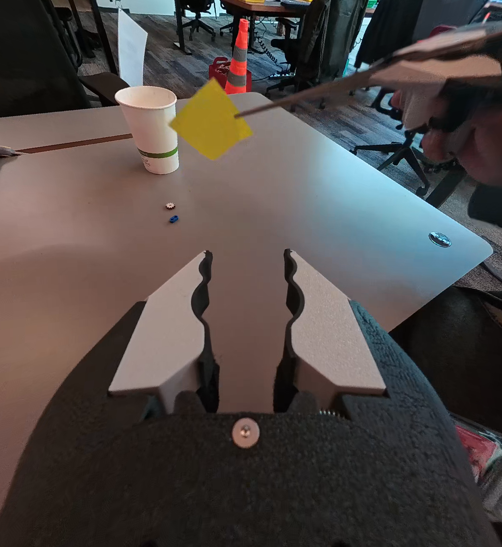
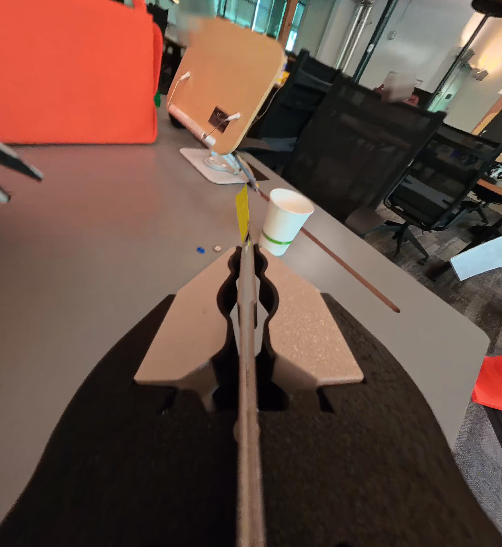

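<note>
Clamping a long pair of tweezers (image 2: 247, 340) lengthwise between its closed fingers, the right gripper (image 2: 247, 251) points the tool out over the tabletop (image 2: 95, 266). The tweezer tips pinch a yellow paper square (image 1: 211, 120) by one corner, so the square hangs in the air, clear of the surface; the right wrist view shows it edge-on as a thin yellow strip. Judged from both views, the square hangs just beside the rim of a white paper cup (image 1: 150, 127) with a green band, which stands upright and looks empty, though I cannot tell whether the paper touches it.

The left gripper (image 1: 247, 251) hovers low over the tabletop with its jaws spread well apart and nothing between them. Ahead of it, between it and the cup, lie two small parts close together: a pale toothed gear (image 1: 170, 205) and a blue link piece (image 1: 173, 219). Neither gripper touches them.

Further out:
- a tilted wooden board on a white stand (image 2: 226, 85), with a cable, at the tabletop's far side
- a large orange bag (image 2: 66, 71) beside it
- an orange traffic cone (image 1: 239, 59) on the floor beyond
- black office chairs around the edges

Nothing stands between the square and the cup's mouth.
</note>
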Demonstrator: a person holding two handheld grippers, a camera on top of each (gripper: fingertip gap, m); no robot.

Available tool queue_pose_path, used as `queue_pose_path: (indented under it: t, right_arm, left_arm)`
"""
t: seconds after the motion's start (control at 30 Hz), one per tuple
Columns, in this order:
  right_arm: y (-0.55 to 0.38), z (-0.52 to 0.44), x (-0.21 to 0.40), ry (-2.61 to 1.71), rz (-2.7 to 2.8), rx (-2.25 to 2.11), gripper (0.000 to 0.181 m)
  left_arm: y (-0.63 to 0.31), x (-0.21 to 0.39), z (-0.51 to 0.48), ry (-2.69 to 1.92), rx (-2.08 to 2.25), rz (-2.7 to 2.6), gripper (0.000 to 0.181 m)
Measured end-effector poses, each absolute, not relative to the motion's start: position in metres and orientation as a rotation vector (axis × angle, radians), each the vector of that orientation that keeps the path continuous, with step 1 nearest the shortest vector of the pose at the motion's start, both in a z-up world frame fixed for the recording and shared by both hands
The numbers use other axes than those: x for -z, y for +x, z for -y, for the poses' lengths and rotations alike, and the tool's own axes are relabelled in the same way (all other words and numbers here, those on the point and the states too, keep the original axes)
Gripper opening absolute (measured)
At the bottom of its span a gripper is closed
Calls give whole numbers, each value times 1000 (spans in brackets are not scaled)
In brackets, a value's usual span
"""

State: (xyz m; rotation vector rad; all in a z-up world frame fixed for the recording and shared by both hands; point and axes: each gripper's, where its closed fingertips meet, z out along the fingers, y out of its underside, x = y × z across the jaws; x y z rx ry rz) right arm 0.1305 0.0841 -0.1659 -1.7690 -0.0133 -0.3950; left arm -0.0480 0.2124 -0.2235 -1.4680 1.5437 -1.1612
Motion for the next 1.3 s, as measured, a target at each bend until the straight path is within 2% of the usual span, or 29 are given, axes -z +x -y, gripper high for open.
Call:
queue_pose_path:
  t: [0.37, 1.3]
  right_arm:
    - [197, -150, 106, -1766, -53, 373, 7]
    - [246, -234, 150, -2276, -114, 251, 8]
  left_arm:
    - [-49, 222, -214, -1468, 1154, -1535, 50]
    - [-48, 221, -213, -1471, 1177, -1530, 50]
